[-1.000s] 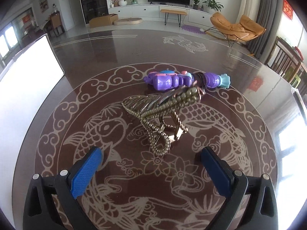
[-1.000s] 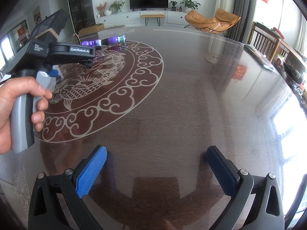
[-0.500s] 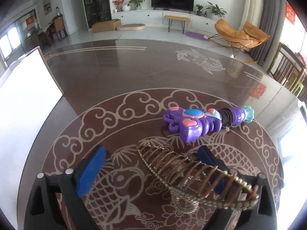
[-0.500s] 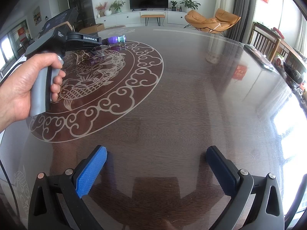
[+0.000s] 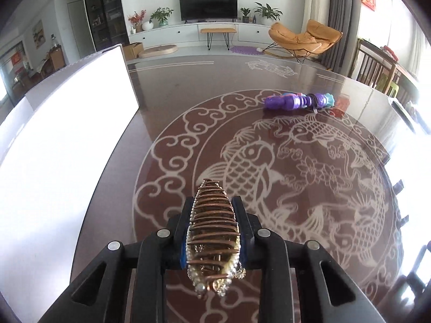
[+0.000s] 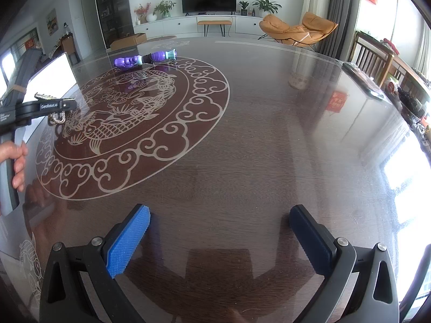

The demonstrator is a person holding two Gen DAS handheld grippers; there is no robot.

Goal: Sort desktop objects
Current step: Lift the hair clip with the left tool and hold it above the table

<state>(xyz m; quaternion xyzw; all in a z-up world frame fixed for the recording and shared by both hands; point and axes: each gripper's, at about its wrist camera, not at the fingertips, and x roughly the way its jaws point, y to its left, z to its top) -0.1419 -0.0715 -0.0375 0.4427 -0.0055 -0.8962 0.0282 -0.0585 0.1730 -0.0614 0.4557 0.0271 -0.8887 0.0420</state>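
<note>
Beyond left claw [image 5: 212,231] closing on hair clip [image 5: 212,226]: purple toy [image 5: 296,101], white box [image 5: 67,145].

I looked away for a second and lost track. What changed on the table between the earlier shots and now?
The left gripper came forward over the hair claw, its fingers are closing on it, pads pressing both sides, and carries it off the table toward the white box. The purple toy lies where it was. The right gripper has not moved: open, holding nothing.
</note>
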